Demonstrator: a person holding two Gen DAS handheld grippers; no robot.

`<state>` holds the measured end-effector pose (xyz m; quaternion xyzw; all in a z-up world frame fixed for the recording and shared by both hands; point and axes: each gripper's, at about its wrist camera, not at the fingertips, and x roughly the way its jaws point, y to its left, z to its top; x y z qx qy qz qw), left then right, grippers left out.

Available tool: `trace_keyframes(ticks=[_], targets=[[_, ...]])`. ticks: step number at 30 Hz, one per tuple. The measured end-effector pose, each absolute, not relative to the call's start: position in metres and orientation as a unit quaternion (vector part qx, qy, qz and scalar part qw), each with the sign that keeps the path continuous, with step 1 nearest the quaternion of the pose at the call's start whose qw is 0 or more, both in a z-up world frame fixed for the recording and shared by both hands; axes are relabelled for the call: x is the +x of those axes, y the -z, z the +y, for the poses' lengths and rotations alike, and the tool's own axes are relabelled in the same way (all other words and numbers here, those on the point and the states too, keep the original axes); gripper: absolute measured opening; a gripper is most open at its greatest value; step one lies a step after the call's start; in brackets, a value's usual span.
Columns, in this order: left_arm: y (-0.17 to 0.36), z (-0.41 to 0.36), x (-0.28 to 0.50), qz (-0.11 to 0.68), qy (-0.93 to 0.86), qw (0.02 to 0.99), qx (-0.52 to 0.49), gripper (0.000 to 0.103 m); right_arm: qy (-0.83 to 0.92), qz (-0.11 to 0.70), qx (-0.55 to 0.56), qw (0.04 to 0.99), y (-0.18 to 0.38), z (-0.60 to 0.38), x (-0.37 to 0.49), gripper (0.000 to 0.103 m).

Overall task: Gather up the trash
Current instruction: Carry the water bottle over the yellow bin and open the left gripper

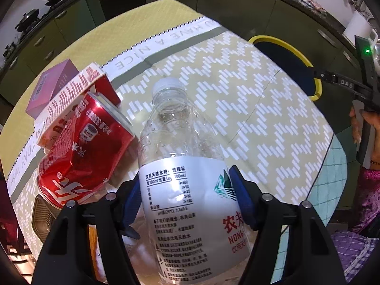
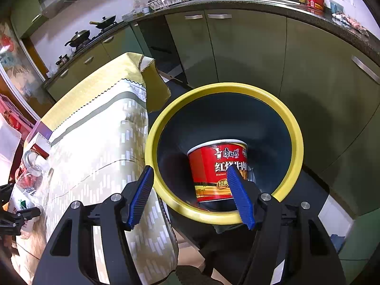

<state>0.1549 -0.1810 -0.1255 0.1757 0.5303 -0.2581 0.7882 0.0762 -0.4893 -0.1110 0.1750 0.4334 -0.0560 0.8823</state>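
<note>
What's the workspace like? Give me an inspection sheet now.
Surface: patterned tablecloth.
Job's things: water bottle, gripped; crushed red can and red-and-white carton on the cloth; noodle cup inside the yellow-rimmed bin.
Clutter: purple box behind the carton.
Grippers: left claw shut on the water bottle; right claw open, empty, above the bin.
Cables: nothing seen.
Surroundings: green cabinets, woks on the stove.

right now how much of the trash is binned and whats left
Done: noodle cup lies in the yellow-rimmed bin; right gripper is open above it. In hand: left gripper shut on the water bottle. Left on the table: red can, cartons behind it.
</note>
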Motion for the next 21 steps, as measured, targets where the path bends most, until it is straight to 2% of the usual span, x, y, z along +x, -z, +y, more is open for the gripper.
trace_keyframes(ticks=[9, 21], targets=[[0.085, -0.194, 0.135, 0.490, 0.294, 0.799, 0.187, 0.065, 0.065, 0.415, 0.172, 0.891, 0.096, -0.496, 0.059, 0.064], [0.076, -0.348, 0.148, 0.494, 0.423, 0.731, 0.206, 0.065, 0.121, 0.389, 0.207, 0.890, 0.091, -0.561, 0.003, 0.064]])
